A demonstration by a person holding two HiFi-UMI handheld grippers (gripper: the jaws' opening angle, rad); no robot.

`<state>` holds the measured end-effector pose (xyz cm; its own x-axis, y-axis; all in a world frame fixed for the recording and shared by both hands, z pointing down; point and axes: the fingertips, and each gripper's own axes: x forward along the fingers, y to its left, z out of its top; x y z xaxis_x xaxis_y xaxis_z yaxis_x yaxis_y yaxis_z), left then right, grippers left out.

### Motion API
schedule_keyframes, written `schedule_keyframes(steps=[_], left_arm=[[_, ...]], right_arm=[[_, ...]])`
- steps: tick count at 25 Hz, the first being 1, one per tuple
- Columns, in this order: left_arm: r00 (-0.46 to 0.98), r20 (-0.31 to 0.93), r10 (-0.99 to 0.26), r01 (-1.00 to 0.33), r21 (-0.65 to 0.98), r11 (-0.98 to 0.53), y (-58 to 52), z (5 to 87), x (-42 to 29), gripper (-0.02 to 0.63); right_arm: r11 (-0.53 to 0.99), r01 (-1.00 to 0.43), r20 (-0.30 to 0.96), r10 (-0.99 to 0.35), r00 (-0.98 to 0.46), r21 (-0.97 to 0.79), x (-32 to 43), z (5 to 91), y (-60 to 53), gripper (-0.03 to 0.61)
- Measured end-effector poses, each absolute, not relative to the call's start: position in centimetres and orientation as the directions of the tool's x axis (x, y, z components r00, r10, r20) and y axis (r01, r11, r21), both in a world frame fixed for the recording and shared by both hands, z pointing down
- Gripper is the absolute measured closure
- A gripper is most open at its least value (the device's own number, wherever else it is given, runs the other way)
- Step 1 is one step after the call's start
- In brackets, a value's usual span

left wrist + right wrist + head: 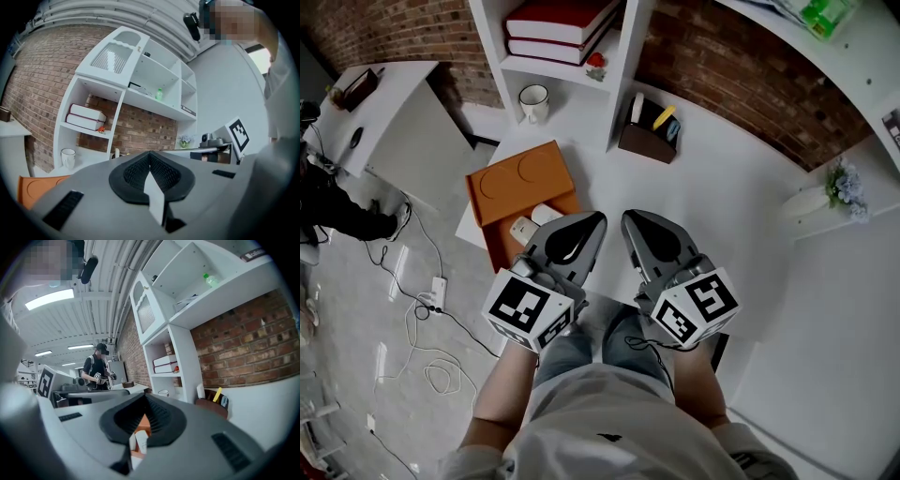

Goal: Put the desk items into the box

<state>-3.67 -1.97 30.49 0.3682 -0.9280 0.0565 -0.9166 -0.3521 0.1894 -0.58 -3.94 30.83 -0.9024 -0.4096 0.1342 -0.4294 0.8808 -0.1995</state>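
Evidently nothing was held: the left claw (596,221) and right claw (631,222) hung side by side, each with jaws pressed together. The brown pen holder (643,141) stood well ahead of the right claw, the orange box (520,178) just ahead-left of the left one. The holder looked light and stiff, its loose contents spillable; pinching one wall at the rim, upright, seemed best.

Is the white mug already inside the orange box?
No, the white mug stands on the desk behind the orange box, apart from it.
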Motion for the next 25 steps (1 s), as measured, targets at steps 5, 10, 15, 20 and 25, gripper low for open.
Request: schedule_keyframes(steps=[5, 10, 15, 20, 25], left_arm=[[0.402, 0.057, -0.914, -0.903, 0.189, -0.385, -3.8, 30.3, -2.3, 0.601], [0.44, 0.05, -0.897, -0.885, 0.191, -0.424, -5.7, 30.0, -0.7, 0.601], [0.476, 0.046, -0.878, -0.866, 0.195, -0.46, -7.9, 29.9, 0.9, 0.601], [0.504, 0.046, -0.862, -0.85, 0.201, -0.487, -9.9, 30.0, 2.0, 0.601], [0.513, 0.048, -0.857, -0.844, 0.206, -0.494, -11.9, 30.0, 2.4, 0.601]], right_arm=[[0.865, -0.461, 0.133, -0.443, -0.887, -0.196, 0.9, 30.5, -5.6, 0.569], [0.844, -0.499, 0.132, -0.482, -0.866, -0.195, 2.5, 30.3, -7.4, 0.569], [0.822, -0.533, 0.135, -0.516, -0.846, -0.198, 4.1, 30.4, -9.6, 0.569], [0.808, -0.556, 0.144, -0.537, -0.831, -0.197, 5.0, 30.5, -11.6, 0.569], [0.796, -0.569, 0.155, -0.548, -0.822, -0.206, 5.5, 30.9, -13.8, 0.569]])
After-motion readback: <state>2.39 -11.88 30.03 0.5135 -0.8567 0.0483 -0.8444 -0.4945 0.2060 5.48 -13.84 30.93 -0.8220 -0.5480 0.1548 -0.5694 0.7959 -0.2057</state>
